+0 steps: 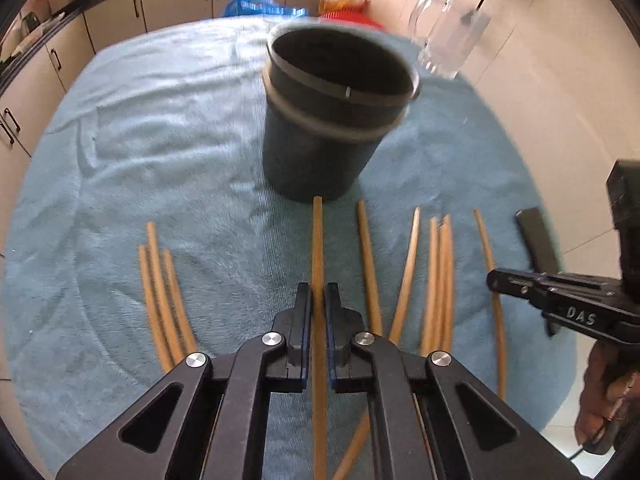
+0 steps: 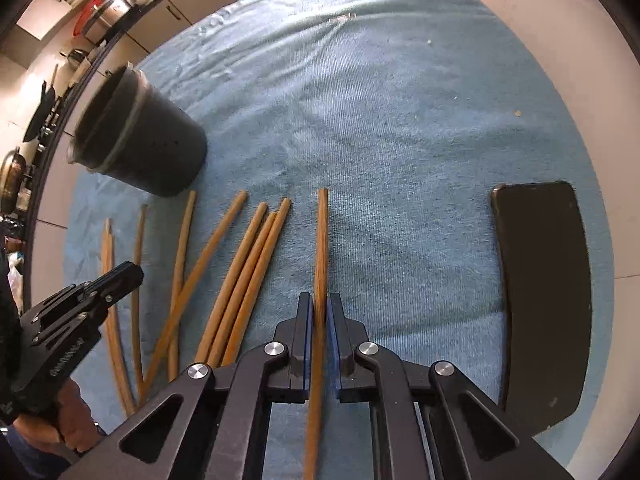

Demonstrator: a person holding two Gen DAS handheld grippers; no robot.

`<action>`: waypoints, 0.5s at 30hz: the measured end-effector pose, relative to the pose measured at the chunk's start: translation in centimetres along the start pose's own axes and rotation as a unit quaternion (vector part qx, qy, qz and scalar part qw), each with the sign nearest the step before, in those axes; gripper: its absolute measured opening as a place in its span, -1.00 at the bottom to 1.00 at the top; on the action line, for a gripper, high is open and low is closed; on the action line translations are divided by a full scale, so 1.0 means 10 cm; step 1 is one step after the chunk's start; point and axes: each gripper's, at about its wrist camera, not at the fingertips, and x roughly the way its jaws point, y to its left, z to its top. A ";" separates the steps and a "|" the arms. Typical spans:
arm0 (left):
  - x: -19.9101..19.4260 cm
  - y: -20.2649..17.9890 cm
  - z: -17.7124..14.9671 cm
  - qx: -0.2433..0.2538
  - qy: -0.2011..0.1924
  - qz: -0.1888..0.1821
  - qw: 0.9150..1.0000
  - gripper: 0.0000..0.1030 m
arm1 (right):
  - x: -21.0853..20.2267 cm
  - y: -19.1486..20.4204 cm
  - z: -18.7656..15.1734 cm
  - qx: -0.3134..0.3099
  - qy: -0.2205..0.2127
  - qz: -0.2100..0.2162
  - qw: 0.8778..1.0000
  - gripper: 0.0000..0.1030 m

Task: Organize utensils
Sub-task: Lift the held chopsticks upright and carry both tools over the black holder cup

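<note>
Dark holder (image 1: 320,148) upright on towel, inside unclear, left gripper (image 1: 318,300) and right gripper (image 2: 319,308) each clamping a chopstick

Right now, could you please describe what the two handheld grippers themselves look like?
Both are matte black linkage tools. The left gripper and right gripper each have two flat black fingers lined with blue pads, and round silver pivot pins. Seen from the side, the right one carries white lettering on its body. No cables or sleeves are clearly visible.
</note>
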 end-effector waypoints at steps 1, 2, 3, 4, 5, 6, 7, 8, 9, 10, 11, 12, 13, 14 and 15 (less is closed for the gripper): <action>-0.07 0.01 -0.01 -0.002 -0.009 -0.002 1.000 -0.88 | -0.06 0.02 -0.02 -0.004 -0.009 0.005 1.000 -0.85; -0.20 0.03 0.01 -0.006 -0.021 -0.009 1.000 -0.88 | -0.13 0.03 -0.05 -0.006 -0.017 0.007 1.000 -0.85; -0.27 0.05 0.02 -0.009 -0.029 -0.013 0.999 -0.88 | -0.21 0.05 -0.08 -0.007 -0.027 0.009 1.000 -0.85; -0.33 0.06 0.04 -0.010 -0.035 -0.015 0.999 -0.88 | -0.25 0.06 -0.10 -0.006 -0.034 0.013 0.999 -0.85; -0.39 0.07 0.04 -0.010 -0.042 -0.015 0.999 -0.88 | -0.33 0.08 -0.14 -0.006 -0.044 0.018 0.999 -0.85; -0.47 0.09 0.03 -0.013 -0.049 -0.015 0.999 -0.88 | -0.39 0.09 -0.16 -0.007 -0.053 0.021 0.998 -0.85; -0.52 0.10 0.01 -0.014 -0.053 -0.018 0.998 -0.88 | -0.46 0.11 -0.20 -0.009 -0.064 0.022 0.998 -0.85; -0.62 0.04 -0.05 -0.014 -0.058 -0.020 0.998 -0.88 | -0.52 0.13 -0.23 -0.009 -0.072 0.024 0.997 -0.85; -0.66 0.03 -0.07 -0.014 -0.062 -0.020 0.998 -0.88 | -0.58 0.15 -0.26 -0.007 -0.081 0.030 0.996 -0.85; -0.71 0.00 -0.10 -0.013 -0.068 -0.021 0.997 -0.88 | -0.63 0.19 -0.28 -0.006 -0.088 0.033 0.996 -0.85; -0.75 -0.04 -0.09 -0.011 -0.072 -0.022 0.997 -0.88 | -0.68 0.19 -0.30 -0.007 -0.095 0.035 0.995 -0.85; -0.80 -0.03 -0.10 -0.010 -0.075 -0.022 0.997 -0.88 | -0.73 0.22 -0.31 -0.009 -0.102 0.036 0.994 -0.85; -0.84 -0.03 -0.11 -0.009 -0.079 -0.022 0.997 -0.88 | -0.78 0.25 -0.34 -0.011 -0.110 0.037 0.993 -0.85; -0.81 -0.05 -0.12 -0.008 -0.083 -0.021 0.996 -0.88 | -0.84 0.27 -0.37 -0.013 -0.119 0.038 0.992 -0.85; -0.85 -0.05 -0.13 -0.008 -0.087 -0.021 0.996 -0.88 | -0.90 0.30 -0.40 -0.015 -0.128 0.038 0.991 -0.85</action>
